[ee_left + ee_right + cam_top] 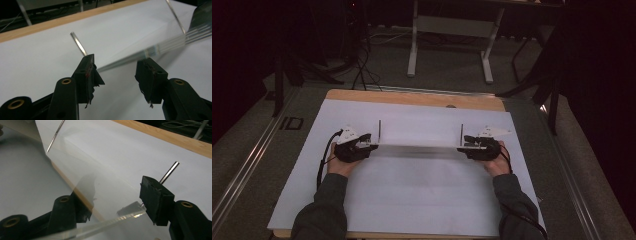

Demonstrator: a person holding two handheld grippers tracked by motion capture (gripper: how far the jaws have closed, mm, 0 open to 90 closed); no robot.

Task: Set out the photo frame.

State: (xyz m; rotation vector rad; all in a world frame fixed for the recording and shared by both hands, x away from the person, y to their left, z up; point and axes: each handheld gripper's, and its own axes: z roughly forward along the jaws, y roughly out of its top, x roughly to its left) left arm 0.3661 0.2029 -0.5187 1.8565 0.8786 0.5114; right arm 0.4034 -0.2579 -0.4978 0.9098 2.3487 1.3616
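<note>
Dim room around a white-covered worktop [412, 200], where the left claw [115, 72] and right claw [117, 200] both stand apart at opposite ends of a clear acrylic panel [419, 135] standing upright mid-worktop, apparently not yet gripped.

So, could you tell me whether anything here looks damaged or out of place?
Yes: in the left gripper view, the black pads on the left tool look torn, with ragged shreds hanging from their edges. The clear acrylic sheet stands upright on the white table cover, and its metal pins look straight.
</note>
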